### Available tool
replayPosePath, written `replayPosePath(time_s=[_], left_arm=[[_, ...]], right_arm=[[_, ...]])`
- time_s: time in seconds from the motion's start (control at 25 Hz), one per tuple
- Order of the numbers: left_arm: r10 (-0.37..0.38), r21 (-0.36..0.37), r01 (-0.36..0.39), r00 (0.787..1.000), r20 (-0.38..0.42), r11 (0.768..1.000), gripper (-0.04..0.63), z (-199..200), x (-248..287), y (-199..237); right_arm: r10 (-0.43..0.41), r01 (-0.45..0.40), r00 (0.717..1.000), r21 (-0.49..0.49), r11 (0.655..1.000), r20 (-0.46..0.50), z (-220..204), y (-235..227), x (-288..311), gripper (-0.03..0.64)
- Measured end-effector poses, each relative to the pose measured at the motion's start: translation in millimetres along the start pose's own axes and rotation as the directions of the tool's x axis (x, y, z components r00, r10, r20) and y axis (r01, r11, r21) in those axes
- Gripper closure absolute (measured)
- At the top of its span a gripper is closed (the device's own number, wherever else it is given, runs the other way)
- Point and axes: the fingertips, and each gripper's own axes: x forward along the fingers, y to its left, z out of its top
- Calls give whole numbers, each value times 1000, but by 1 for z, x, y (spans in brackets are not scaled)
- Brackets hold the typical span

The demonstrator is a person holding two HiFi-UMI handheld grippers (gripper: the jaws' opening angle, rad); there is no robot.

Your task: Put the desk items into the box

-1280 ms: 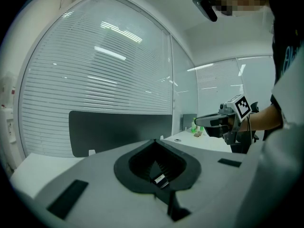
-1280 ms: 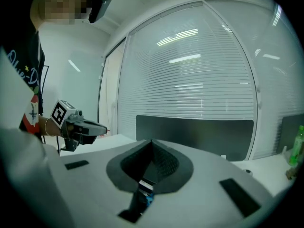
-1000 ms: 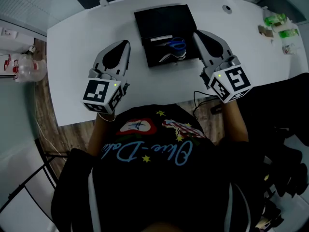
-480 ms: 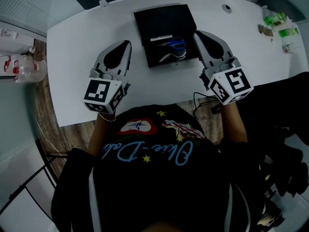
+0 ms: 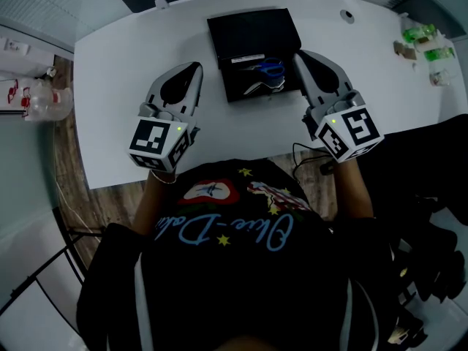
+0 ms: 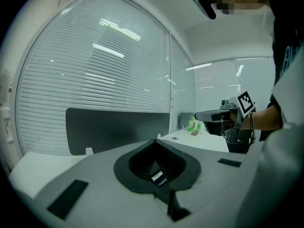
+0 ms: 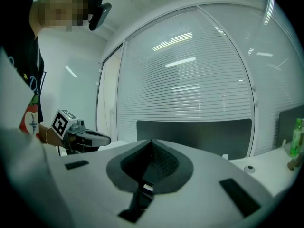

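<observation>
On the white desk (image 5: pixel 117 72) stands an open black box (image 5: pixel 252 31). Inside it lie blue-handled scissors (image 5: pixel 269 68), a thin silver item (image 5: pixel 247 58) and a pale curved item (image 5: pixel 257 86). My left gripper (image 5: pixel 196 67) hovers just left of the box, jaws shut and empty. Level with the box's right side is my right gripper (image 5: pixel 297 54), shut too, with nothing in it. In the left gripper view my left gripper (image 6: pixel 156 140) has its jaws meeting in a point, with my right gripper (image 6: pixel 223 116) beyond. The right gripper view shows my right gripper (image 7: pixel 152 140) closed, and my left gripper (image 7: pixel 88 137) off to the left.
Small green bottles (image 5: pixel 423 31) and bits stand at the desk's far right. A dark panel (image 6: pixel 116 127) lines the desk's back edge before window blinds. A cable (image 5: pixel 307 152) hangs off the near edge. A clear bottle (image 5: pixel 44 102) sits on the floor, left.
</observation>
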Motion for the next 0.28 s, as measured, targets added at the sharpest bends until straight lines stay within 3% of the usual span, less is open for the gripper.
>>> replayPosePath(time_s=[0.28], left_arm=[[-5, 2, 5, 1000, -7, 1000, 588, -2, 0, -1]], right_arm=[[23, -23, 1000, 9, 1000, -2, 0, 5, 1, 609]])
